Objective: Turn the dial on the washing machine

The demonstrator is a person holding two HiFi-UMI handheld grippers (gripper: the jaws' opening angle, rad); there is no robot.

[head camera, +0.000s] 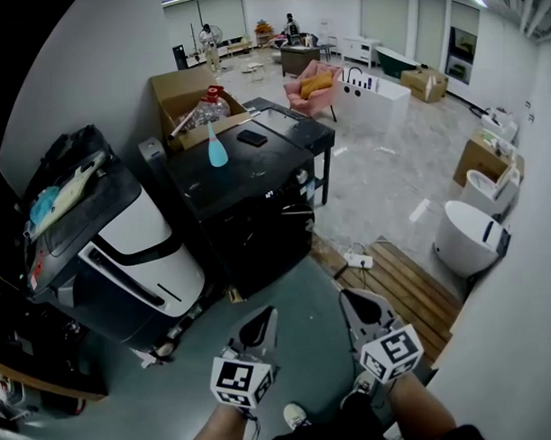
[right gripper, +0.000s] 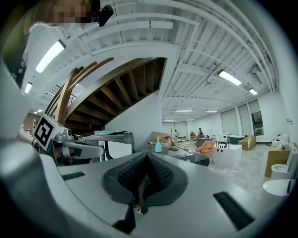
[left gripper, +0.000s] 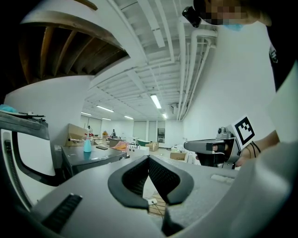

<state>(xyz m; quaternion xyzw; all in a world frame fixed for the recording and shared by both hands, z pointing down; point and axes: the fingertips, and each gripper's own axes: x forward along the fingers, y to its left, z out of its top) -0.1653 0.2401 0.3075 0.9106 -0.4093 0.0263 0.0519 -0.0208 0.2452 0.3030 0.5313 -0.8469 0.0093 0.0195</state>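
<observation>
The black washing machine (head camera: 248,202) stands ahead of me on the floor, with a blue spray bottle (head camera: 217,148) and a flat dark item (head camera: 252,137) on its top. I cannot make out its dial from here. Both grippers hang low and near me, well short of the machine. The left gripper (head camera: 260,329) and the right gripper (head camera: 362,307) are shut with nothing between their pads. In the left gripper view, the left gripper (left gripper: 149,161) points past the machine (left gripper: 88,158). The right gripper (right gripper: 146,158) faces the blue bottle (right gripper: 158,146) far off.
A white and black appliance (head camera: 123,251) with clutter on top stands left of the machine. Behind it sits an open cardboard box (head camera: 192,102). A power strip (head camera: 358,259) lies on a wooden platform (head camera: 409,287) at the right, by a white tub (head camera: 470,237).
</observation>
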